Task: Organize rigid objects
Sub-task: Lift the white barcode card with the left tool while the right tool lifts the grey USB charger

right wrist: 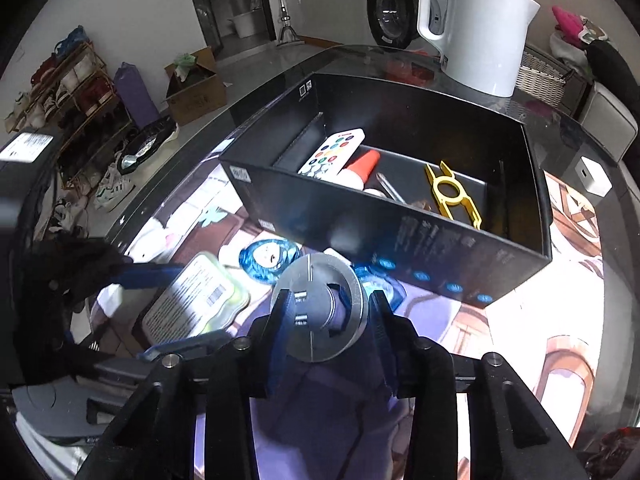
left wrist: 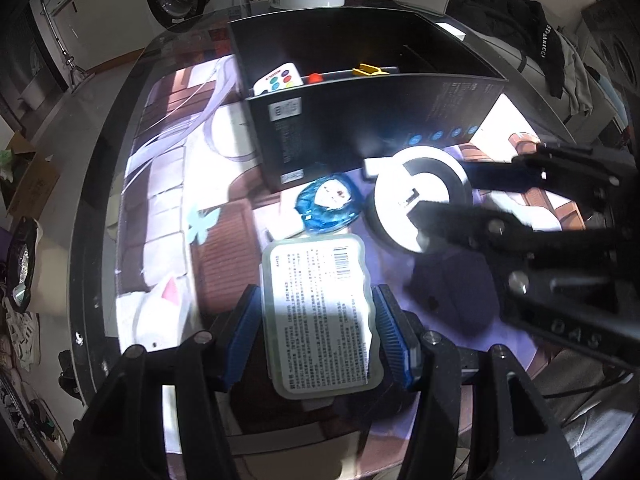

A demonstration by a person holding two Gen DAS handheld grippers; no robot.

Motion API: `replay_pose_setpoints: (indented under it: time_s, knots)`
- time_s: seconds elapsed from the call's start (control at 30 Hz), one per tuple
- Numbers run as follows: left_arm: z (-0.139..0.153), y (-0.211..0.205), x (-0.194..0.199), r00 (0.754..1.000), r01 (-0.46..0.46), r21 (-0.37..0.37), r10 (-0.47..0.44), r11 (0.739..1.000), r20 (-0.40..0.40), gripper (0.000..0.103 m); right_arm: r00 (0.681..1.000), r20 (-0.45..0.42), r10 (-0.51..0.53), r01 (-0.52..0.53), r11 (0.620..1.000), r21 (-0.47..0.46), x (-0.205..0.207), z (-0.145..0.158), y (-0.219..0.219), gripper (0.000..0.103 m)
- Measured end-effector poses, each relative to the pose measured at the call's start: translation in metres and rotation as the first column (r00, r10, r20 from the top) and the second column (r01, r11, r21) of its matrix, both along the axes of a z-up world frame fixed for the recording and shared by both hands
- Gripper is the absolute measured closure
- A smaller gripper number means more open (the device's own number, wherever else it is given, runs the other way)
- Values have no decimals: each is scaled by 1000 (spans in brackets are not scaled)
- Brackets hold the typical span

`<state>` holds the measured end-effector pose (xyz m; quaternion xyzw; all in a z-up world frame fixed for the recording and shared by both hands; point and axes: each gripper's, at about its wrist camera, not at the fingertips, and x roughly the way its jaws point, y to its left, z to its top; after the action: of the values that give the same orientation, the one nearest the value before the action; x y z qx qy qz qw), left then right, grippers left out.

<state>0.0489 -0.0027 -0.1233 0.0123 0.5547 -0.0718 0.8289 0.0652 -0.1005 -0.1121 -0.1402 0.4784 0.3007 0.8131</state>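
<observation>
Disc (right wrist: 320, 312), one, clamped in right fingers (right wrist: 378, 312) over the surface (right wrist: 520, 320); one case (left wrist: 320, 312) gripped by left fingers (left wrist: 248, 320). Box (right wrist: 360, 216) holding remote (right wrist: 332, 152), yellow tool (right wrist: 452, 192) (plus a red-capped tube (right wrist: 362, 166)).

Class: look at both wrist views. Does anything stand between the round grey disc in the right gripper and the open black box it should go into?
Only the box's near wall stands between the disc and the black box. The space above it looks clear.

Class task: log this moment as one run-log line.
left gripper: shut on case | right gripper: around disc | box: partly filled
</observation>
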Motion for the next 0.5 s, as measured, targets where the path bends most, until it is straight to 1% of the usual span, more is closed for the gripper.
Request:
replay_pose_setpoints:
  time_s: [0.1, 0.13, 0.17, 0.27, 0.37, 0.4, 0.47, 0.5]
  knots:
    - [0, -8, 5, 1000, 3, 2, -3, 1000, 1, 47, 1000, -31, 5, -4, 1000, 24, -5, -1, -15, 65]
    - [0, -10, 7, 1000, 3, 4, -3, 1000, 3, 47, 999, -37, 7, -6, 1000, 23, -6, -1, -19, 70]
    - [0, -13, 9, 1000, 1, 3, -1, 1000, 4, 47, 999, -45, 9, -8, 1000, 23, -7, -2, -23, 72]
    - [-1, -15, 14, 1000, -10, 3, 10, 1000, 5, 48, 996, -84, -6, 10, 999, 45, -9, -6, -39, 72]
    - [-1, -19, 18, 1000, -20, 11, 20, 1000, 8, 48, 996, -87, -34, 40, 996, 74, -6, -4, -54, 72]
    - [-1, -20, 19, 1000, -22, 13, 21, 1000, 8, 48, 996, -84, -42, 50, 995, 86, -5, -2, -58, 71]
    - [-1, -21, 21, 1000, -25, 15, 25, 1000, 13, 48, 995, -81, -62, 72, 989, 128, -2, 4, -62, 64]
    - [-1, -21, 20, 1000, -25, 20, 25, 999, 17, 48, 994, -75, -75, 85, 985, 147, 0, 6, -63, 53]
